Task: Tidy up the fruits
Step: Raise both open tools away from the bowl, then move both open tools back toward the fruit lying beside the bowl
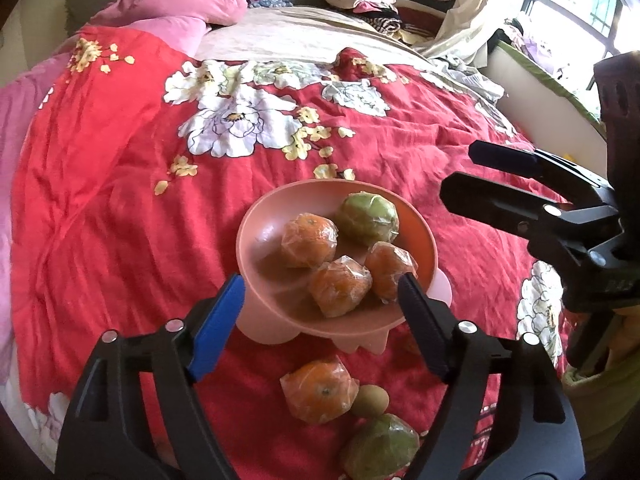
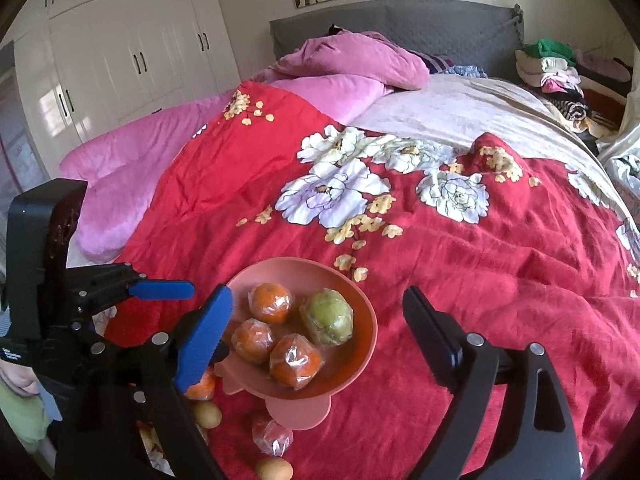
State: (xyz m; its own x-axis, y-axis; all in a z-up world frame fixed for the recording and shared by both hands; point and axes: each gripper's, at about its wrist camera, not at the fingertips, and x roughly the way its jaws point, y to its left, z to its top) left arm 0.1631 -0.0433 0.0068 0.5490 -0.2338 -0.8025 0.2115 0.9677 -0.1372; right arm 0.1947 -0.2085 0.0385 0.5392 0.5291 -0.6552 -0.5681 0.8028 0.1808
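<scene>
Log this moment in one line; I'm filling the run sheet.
bowl: three oranges, one green fruit | quilt: loose orange | left gripper: open, empty | right gripper: open, empty

Left gripper (image 1: 320,292) held low and pointing forward, jaws spread wide, nothing between them; blue-padded finger (image 1: 218,322) on the left of its own view, black-padded finger (image 1: 424,320) on the right, both angled slightly inward toward the tips. Same unit seen from the right wrist view at the left edge (image 2: 168,290), body upright, blue pad extended sideways. Right gripper (image 2: 318,320) likewise low and forward-facing, jaws parted and empty, blue-padded finger (image 2: 206,332) on the left, black finger (image 2: 432,334) on the right. From the left wrist view, right gripper (image 1: 464,172) entering from the right edge, two black fingers apart, tips directed leftward.
</scene>
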